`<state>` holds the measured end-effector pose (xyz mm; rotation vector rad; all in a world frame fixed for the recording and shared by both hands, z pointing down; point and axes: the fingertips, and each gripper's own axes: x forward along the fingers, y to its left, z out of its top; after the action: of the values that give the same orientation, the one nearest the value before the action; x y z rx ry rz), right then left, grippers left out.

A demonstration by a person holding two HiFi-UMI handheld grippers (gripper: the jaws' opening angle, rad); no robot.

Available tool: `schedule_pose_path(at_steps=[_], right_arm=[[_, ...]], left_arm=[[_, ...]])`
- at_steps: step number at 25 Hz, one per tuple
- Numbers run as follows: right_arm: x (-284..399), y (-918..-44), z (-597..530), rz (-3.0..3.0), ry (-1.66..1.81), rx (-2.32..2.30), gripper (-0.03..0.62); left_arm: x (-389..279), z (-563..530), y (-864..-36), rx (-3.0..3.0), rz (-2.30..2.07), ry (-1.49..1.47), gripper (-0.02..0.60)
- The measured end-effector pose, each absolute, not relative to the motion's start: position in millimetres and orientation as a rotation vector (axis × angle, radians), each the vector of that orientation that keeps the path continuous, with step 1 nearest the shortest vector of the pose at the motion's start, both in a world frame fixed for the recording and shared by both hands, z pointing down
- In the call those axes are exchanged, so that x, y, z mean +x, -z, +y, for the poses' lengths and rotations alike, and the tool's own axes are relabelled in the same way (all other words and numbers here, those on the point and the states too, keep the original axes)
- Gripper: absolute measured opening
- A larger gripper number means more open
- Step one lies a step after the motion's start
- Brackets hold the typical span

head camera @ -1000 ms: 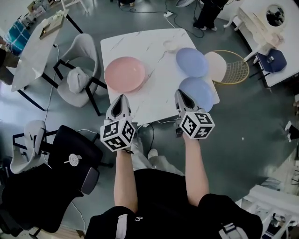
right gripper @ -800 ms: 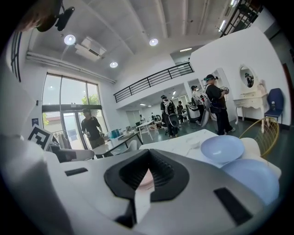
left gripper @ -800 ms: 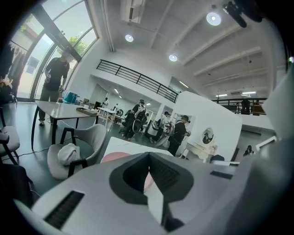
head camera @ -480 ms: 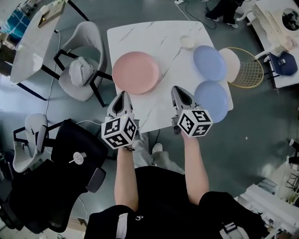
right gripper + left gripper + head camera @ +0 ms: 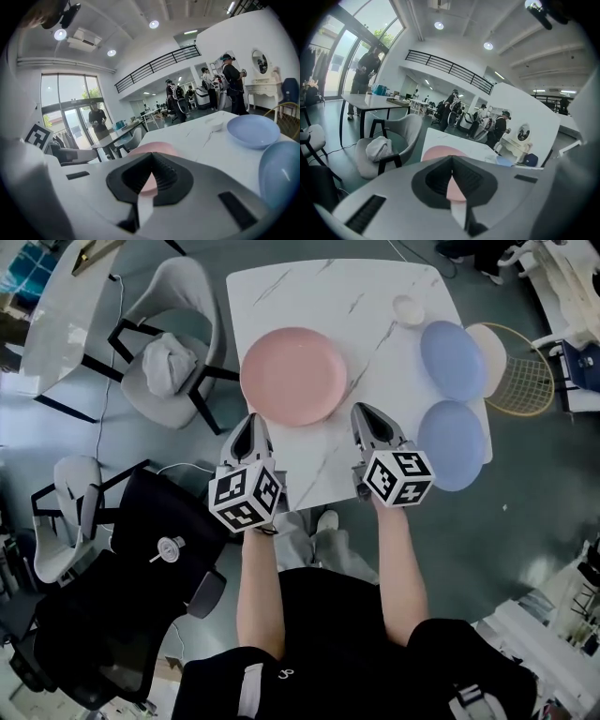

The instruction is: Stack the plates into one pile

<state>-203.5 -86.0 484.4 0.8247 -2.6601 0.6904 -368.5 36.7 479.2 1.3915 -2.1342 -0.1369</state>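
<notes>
Table (image 5: pixel 375 315) closer than before, left gripper (image 5: pixel 251 420), right gripper (image 5: pixel 363 411) over near edge, jaws together, pink plate (image 5: pixel 293 376) ahead

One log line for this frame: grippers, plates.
phase: pre-grasp | left gripper: shut, empty | right gripper: shut, empty | pink plate, far blue plate, near blue plate: unstacked on table

Both bare forearms (image 5: pixel 260 582) reach forward, side by side. The left tongs (image 5: pixel 251 420) and right tongs (image 5: pixel 362 412), closed and empty, hover by the bench's (image 5: pixel 319 296) near edge.
</notes>
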Motion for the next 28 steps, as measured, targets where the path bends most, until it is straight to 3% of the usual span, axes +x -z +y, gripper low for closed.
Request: schedule_pose_path(at_steps=[10, 18, 21, 28], right_arm=[[-209.1, -521.2, -117.2, -2.557, -0.729, 0.930, 0.012], [-220.3, -551.2, -140.3, -2.486, -0.772, 0.959, 0.056], [-227.1, -564.5, -145.5, -2.458, -0.786, 0.949, 0.075], [-233.6, -586.6, -151.0, -2.391, -0.833, 0.961, 0.115]], left_arm=[[-399.6, 13.9, -525.0, 1.341, -2.059, 0.112, 0.015], [-433.1, -7.9, -551.6, 1.294, -2.067, 0.022, 0.018], [-439.8, -17.1, -559.8, 1.311, -2.032, 0.023, 0.098], [-451.8, -24.3, -580.2, 1.292, -1.990, -0.052, 0.119]])
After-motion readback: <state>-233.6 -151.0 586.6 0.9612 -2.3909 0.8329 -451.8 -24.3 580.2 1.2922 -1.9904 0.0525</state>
